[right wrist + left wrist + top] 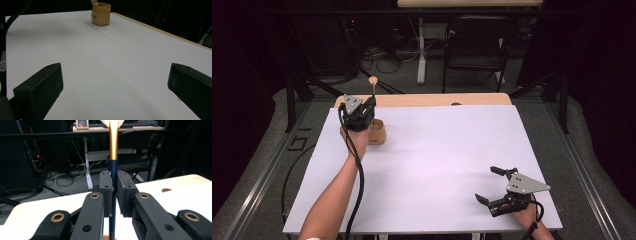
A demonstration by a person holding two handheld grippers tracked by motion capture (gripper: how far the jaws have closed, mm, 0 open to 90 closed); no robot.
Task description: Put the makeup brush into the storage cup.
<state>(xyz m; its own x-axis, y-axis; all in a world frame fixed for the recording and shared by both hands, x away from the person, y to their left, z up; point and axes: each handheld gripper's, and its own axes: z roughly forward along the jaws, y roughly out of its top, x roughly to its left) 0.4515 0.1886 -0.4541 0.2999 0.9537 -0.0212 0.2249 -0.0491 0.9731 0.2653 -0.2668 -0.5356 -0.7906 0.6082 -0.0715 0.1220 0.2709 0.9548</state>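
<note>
My left gripper (pixel 371 102) (pixel 113 180) is at the back left of the table, shut on a brush (pixel 373 86) (pixel 113 142) that stands upright. The brush has a dark blue handle, a gold ferrule and a pale head on top. Its handle runs down between the pads toward a small tan pot (pixel 378 132) (pixel 101 13), which sits just right of the hand. I cannot tell whether the handle's lower end is inside the pot. My right gripper (pixel 486 184) (pixel 115 75) rests low at the front right, open, with bare white sheet between its jaws.
A white sheet (pixel 437 160) covers a wooden table; a strip of wood (pixel 437 100) with a small hole (pixel 455 104) shows at the far edge. Beyond the table stand a dark folding chair (pixel 474 45), a desk leg and loose floor cables.
</note>
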